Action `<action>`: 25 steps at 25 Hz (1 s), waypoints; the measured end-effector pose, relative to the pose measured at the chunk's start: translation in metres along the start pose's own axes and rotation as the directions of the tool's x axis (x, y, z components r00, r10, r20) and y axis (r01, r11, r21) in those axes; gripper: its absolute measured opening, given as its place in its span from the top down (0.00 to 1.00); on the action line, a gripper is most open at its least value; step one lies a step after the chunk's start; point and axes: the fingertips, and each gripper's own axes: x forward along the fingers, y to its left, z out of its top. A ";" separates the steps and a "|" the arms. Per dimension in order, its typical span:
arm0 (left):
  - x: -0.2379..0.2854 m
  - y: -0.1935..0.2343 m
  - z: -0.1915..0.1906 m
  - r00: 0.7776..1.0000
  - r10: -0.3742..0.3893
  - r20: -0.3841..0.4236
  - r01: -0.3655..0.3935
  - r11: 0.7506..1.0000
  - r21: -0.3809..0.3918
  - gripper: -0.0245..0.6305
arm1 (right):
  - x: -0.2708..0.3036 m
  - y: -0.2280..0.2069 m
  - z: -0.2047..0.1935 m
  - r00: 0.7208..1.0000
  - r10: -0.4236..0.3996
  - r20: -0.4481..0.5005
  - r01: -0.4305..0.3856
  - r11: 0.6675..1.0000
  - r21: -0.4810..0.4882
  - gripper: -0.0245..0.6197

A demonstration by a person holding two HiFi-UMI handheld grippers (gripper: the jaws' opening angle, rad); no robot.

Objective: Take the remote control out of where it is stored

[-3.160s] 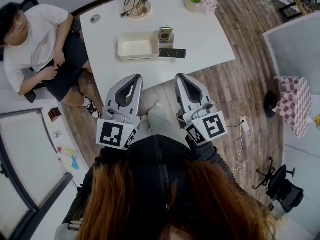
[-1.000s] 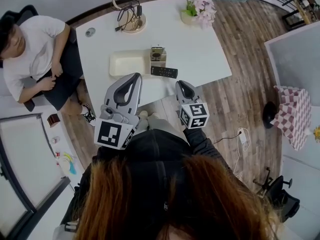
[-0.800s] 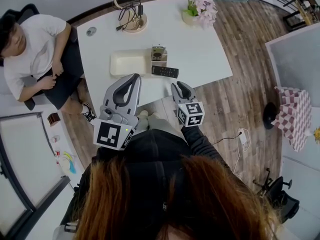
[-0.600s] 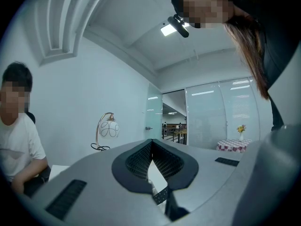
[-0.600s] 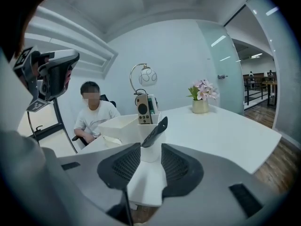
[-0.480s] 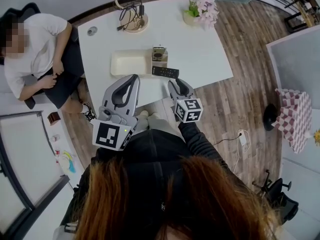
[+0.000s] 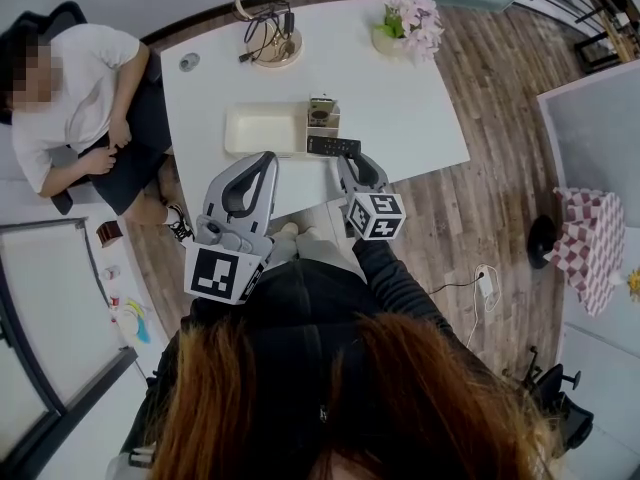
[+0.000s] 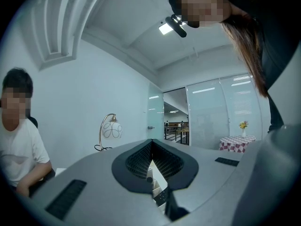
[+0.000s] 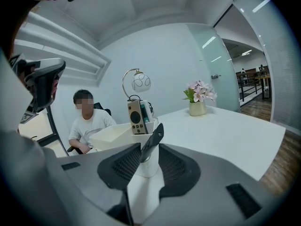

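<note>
A white worktop (image 7: 425, 108) stood on a wood-plank floor (image 7: 500, 193), and a person (image 7: 75, 88) sat in a black chair at its left end. A globe-shaded lamp (image 9: 139, 82) and a pot of pink flowers (image 7: 408, 16) stood along its far edge. The walls (image 8: 89, 88) were pale. Glass partitions (image 8: 221, 112) showed strip lights (image 8: 242, 83) beyond, and a checked-cloth table (image 7: 585, 233) stood off to the right

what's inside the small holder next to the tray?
A beige remote stands upright in the holder, its top half sticking out, with a teal item behind it. The holder's wall hides the remote's lower part and the holder's bottom.
</note>
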 end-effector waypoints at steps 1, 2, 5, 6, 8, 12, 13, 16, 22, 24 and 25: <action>0.000 0.001 0.000 1.000 0.002 -0.001 -0.002 1.000 0.000 0.95 | 0.001 -0.001 0.001 1.000 -0.003 0.002 0.003 1.000 0.003 0.76; 0.001 0.002 0.000 1.000 0.003 -0.001 -0.003 1.000 -0.001 0.95 | 0.002 -0.002 0.001 1.000 -0.007 0.004 0.007 1.000 0.007 0.76; 0.003 0.003 0.000 1.000 0.003 -0.003 -0.003 1.000 -0.001 0.95 | 0.006 -0.005 0.004 1.000 -0.011 0.012 0.011 1.000 0.020 0.76; 0.004 0.003 0.000 1.000 0.003 -0.004 -0.003 1.000 -0.001 0.95 | 0.007 -0.005 0.006 1.000 -0.010 0.014 0.010 1.000 0.020 0.77; 0.005 0.004 0.000 1.000 0.003 -0.003 -0.003 1.000 -0.002 0.95 | 0.008 -0.004 0.008 1.000 -0.007 0.018 0.006 1.000 0.021 0.77; 0.006 0.005 0.000 1.000 0.004 -0.006 -0.004 1.000 -0.005 0.95 | 0.010 -0.002 0.014 0.999 0.003 0.033 -0.003 1.000 0.023 0.78; 0.006 0.006 0.000 1.000 0.004 -0.007 -0.004 1.000 -0.005 0.95 | 0.011 -0.002 0.015 0.999 0.005 0.039 -0.005 1.000 0.022 0.78; 0.007 0.006 -0.001 1.000 0.001 -0.008 -0.001 1.000 -0.007 0.95 | 0.011 0.000 0.021 0.998 0.009 0.057 -0.009 1.000 0.016 0.79; 0.008 0.005 -0.001 1.000 -0.005 -0.011 0.005 1.000 -0.011 0.95 | 0.007 0.007 0.038 0.996 0.030 0.090 -0.030 1.000 -0.004 0.84; 0.009 0.006 -0.001 1.000 -0.007 -0.011 0.007 1.000 -0.013 0.95 | 0.005 0.007 0.043 0.994 0.036 0.100 -0.037 0.999 -0.001 0.84; 0.009 0.006 -0.002 1.000 -0.008 -0.010 0.008 1.000 -0.014 0.95 | 0.003 0.007 0.046 0.994 0.041 0.105 -0.041 0.999 0.002 0.84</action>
